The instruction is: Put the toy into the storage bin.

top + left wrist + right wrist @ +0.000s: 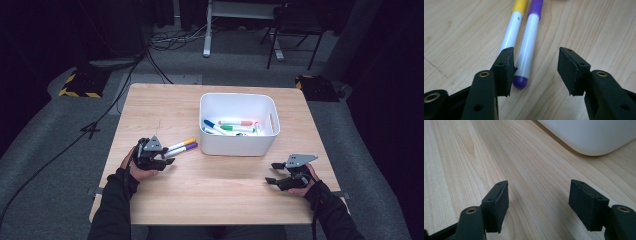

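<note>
Black jaws of the left gripper [535, 67] stand apart over the wooden table [215, 195], with the butt end of the purple-capped marker [527, 50] lying between them, close against the left pad but not squeezed by either; the gripper is released and holds nothing. Just beside that marker, touching it along its length, lies the yellow-capped marker [512, 30], partly behind the left jaw. From the high view both markers rest on the table left of the white bin [239, 145], near it but apart from it, caps pointing toward it, while several other markers [230, 127] already lie inside. The right gripper [539, 195] hovers low over bare wood at the table's right side, its jaws wide apart and empty, a corner of the bin ahead of it. By the look of it, the work is clearing loose markers into the bin, and the step in hand is picking one of the last two. The next move likely calls for centring the jaws on the purple-capped marker alone, so the yellow one is not pinched with it, then closing firmly before lifting toward the bin.
</note>
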Available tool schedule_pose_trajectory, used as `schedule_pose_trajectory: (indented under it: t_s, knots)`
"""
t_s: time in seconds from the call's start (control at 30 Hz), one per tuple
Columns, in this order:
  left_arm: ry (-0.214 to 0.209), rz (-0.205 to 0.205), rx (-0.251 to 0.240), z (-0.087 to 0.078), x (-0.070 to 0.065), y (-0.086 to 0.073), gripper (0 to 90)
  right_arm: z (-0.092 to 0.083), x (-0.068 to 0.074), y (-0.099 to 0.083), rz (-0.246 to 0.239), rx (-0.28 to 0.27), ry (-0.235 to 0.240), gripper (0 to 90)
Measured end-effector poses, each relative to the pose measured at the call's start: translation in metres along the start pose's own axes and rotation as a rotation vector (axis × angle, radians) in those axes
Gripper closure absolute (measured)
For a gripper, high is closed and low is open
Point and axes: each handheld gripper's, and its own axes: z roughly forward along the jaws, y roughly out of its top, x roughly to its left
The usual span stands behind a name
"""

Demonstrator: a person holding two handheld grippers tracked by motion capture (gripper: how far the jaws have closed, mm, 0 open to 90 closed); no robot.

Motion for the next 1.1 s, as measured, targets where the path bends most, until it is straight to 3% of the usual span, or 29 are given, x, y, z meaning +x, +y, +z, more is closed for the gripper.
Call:
schedule_pose_trajectory:
  t_s: [0.03,0.1,0.2,0.23,0.33,0.47,0.57,0.83,1.1]
  knots:
    - [-0.019,-0.006,0.008,0.002,0.0,-0.001,47.5,0.0,0.0,0.0,0.0,0.0,0.0,32.8]
    - [-0.009,-0.002,0.0,0.002,-0.001,-0.001,49.1,0.0,0.0,0.0,-0.003,0.0,-0.003,32.8]
    - [-0.034,-0.008,0.001,0.002,-0.003,-0.001,54.9,0.0,0.0,0.0,0.0,0.001,0.0,32.8]
    - [-0.033,0.004,0.0,0.002,-0.002,-0.001,58.2,0.0,0.0,0.0,0.0,0.001,0.0,32.8]
    - [-0.073,-0.007,-0.009,0.002,-0.003,-0.002,72.8,0.0,0.0,0.0,-0.003,-0.002,-0.005,32.8]
    - [-0.098,0.017,-0.008,0.002,-0.006,-0.001,75.6,0.0,0.001,0.0,-0.001,0.001,-0.003,32.8]
    - [-0.091,0.032,-0.013,0.0,-0.009,0.001,75.7,0.0,0.001,0.0,-0.001,0.002,-0.003,32.7]
    - [-0.083,0.012,-0.137,-0.025,-0.008,0.002,75.8,0.0,0.0,0.0,-0.003,-0.002,-0.003,32.6]
    - [-0.07,0.025,-0.25,-0.052,-0.005,0.011,75.8,0.0,0.001,0.0,0.0,0.0,-0.002,32.6]
